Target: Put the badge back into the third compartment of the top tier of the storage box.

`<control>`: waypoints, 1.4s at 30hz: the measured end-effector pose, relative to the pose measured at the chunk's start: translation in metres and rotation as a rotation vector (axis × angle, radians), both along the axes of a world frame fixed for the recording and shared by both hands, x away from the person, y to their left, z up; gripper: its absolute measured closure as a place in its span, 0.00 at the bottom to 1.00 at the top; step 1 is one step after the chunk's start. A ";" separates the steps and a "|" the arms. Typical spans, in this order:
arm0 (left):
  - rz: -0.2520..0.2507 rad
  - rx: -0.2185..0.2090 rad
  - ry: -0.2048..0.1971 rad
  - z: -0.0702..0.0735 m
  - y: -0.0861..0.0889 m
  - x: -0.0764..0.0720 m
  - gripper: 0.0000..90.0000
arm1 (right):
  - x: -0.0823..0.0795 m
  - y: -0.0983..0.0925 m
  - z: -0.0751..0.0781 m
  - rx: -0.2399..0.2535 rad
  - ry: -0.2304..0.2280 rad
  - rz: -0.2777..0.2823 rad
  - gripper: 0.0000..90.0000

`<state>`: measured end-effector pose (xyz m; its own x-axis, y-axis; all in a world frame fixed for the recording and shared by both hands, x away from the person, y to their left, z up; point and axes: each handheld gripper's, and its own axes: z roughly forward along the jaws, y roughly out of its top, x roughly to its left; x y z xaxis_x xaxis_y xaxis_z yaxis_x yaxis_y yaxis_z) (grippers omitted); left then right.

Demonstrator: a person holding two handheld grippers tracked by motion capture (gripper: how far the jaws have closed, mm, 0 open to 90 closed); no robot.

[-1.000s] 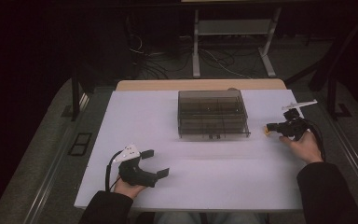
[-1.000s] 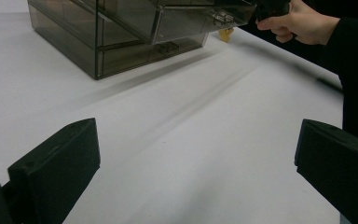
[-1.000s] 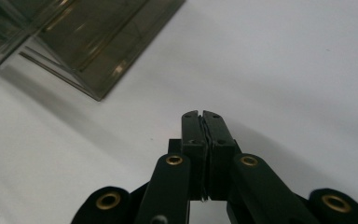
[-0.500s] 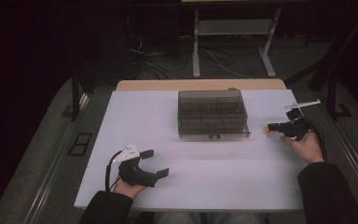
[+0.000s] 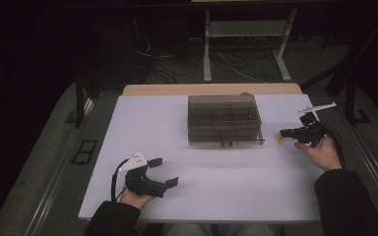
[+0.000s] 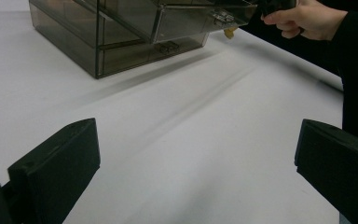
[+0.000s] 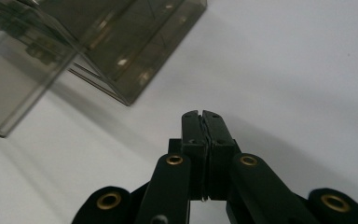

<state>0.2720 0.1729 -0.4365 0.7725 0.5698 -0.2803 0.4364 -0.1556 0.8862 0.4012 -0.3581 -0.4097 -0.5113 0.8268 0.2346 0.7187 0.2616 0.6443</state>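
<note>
A smoky see-through compartment box (image 5: 225, 119) stands at the table's middle, and it also appears ahead of the left jaws as the box (image 6: 121, 32) and at the upper left as the box (image 7: 98, 42). My left gripper (image 5: 165, 172) rests near the front left edge with its jaws wide apart and nothing between them. To the right of the box, a hand holds my right gripper (image 5: 288, 133), jaws pressed together in the right gripper view (image 7: 202, 116). A small yellow piece (image 5: 280, 138) lies at its tip; the same yellow piece (image 6: 230, 31) sits beside the far hand.
The white table top (image 5: 142, 123) spreads wide around the box. A wooden strip (image 5: 177, 89) runs along its far edge. Beyond it are a metal stand (image 5: 246, 29) and cables on the dark floor.
</note>
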 end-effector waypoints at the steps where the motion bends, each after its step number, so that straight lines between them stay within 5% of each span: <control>1: 0.001 0.000 -0.001 0.000 0.000 0.000 0.00 | 0.000 0.001 0.003 -0.001 -0.002 0.006 0.97; 42: 0.000 -0.011 0.007 0.000 0.000 -0.001 0.00 | -0.028 0.014 0.086 0.012 -0.067 0.088 0.97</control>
